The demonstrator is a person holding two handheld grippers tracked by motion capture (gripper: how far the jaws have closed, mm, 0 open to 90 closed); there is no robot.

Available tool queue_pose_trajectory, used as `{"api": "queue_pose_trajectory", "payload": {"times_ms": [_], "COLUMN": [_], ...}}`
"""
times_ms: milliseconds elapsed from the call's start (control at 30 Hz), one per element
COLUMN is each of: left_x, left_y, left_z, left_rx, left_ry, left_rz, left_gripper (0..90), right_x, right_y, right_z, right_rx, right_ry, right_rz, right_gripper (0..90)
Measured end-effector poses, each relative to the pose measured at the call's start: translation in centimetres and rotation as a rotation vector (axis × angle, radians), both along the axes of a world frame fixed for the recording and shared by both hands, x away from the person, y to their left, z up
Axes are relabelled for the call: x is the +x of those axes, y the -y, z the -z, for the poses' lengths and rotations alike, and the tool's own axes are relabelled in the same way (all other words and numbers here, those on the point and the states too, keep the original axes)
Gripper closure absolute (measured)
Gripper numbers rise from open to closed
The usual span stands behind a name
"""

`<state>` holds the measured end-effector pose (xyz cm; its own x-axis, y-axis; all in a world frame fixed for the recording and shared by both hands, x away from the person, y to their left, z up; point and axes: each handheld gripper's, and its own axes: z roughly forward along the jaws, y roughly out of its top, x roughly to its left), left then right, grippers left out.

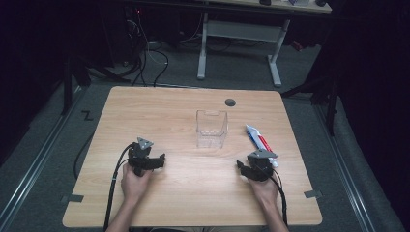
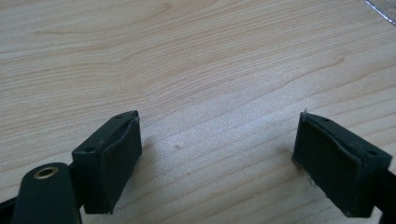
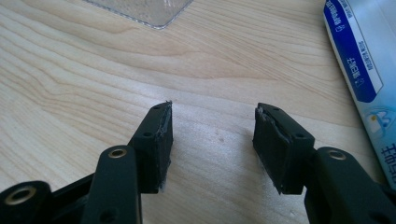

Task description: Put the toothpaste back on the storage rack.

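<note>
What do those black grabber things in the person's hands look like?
Both tongs, left and right, are black, each topped by a grey three-cornered plate. Each has two blocky jaws with flat black pads and brass-ringed holes on the arms. A black cable trails back from each along the bare, sleeveless forearms.

Toothpaste tube [image 1: 259, 140] flat (beside clear box [image 1: 211, 128]).

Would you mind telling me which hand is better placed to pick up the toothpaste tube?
The right gripper: the toothpaste tube lies just beyond it, beside its open jaws. The left gripper sits across the table, past the clear box.
</note>
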<state>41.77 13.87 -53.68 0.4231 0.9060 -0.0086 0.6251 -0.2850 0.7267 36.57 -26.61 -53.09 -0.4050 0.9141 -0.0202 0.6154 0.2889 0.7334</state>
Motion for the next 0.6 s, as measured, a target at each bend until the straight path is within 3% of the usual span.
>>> {"api": "queue_pose_trajectory", "payload": {"times_ms": [267, 600], "left_x": [0.0, 0.0], "left_y": [0.0, 0.0], "left_z": [0.0, 0.0], "left_rx": [0.000, 0.000], "left_ry": [0.000, 0.000], "left_rz": [0.000, 0.000], "left_gripper": [15.6, 15.6], "right_x": [-0.6, -1.1], "right_y": [-0.2, 0.1], "right_z": [-0.7, -1.4], "right_rx": [0.028, 0.047], "right_ry": [0.031, 0.032], "right_rz": [-0.003, -0.007], "right_gripper": [49.8, 49.8]}}
